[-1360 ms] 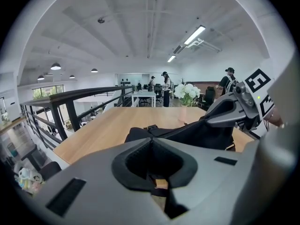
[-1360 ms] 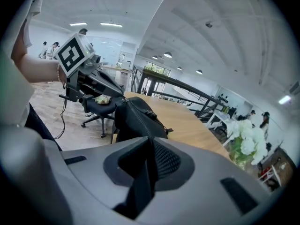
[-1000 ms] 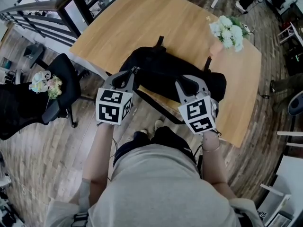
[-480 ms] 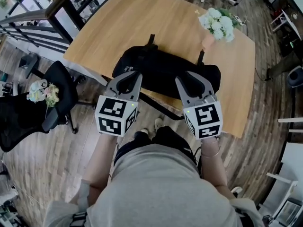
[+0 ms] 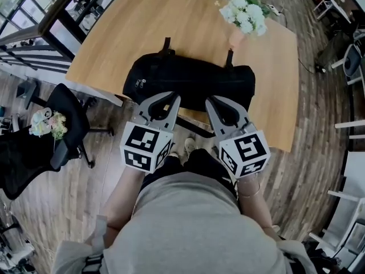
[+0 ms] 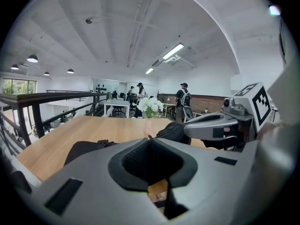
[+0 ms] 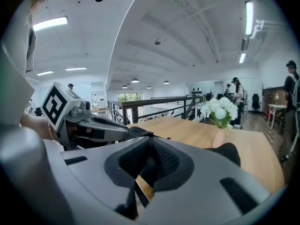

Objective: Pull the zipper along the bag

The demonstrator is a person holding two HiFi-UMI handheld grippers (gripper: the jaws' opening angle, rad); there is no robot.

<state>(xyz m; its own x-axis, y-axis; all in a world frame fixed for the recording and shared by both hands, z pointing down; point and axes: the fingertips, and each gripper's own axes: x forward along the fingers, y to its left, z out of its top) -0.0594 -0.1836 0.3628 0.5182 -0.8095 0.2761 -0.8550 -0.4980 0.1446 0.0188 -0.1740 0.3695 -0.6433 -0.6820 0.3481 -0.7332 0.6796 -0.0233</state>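
A black bag (image 5: 188, 80) lies lengthwise on the wooden table (image 5: 114, 27), with a small light zipper pull (image 5: 139, 84) near its left end. Both grippers hover side by side at the table's near edge, just short of the bag. My left gripper (image 5: 174, 97) is shut and holds nothing. The jaws of my right gripper (image 5: 209, 100) are closing, nearly together, with nothing between them. The left gripper view looks over its own joined jaws (image 6: 150, 142) to the bag (image 6: 89, 149) and the right gripper (image 6: 211, 125). The right gripper view shows the bag's end (image 7: 229, 153) past its jaws (image 7: 150, 139).
White flowers (image 5: 245, 13) in a pink vase stand on the table behind the bag's right end. A black office chair (image 5: 68, 113) sits on the floor to the left of the table. Railings run along the far left. People stand in the distance (image 6: 183, 97).
Both grippers have drawn back from the bag toward the person's body. Their tips were over the bag's near side a second ago; they now hang at its near edge.
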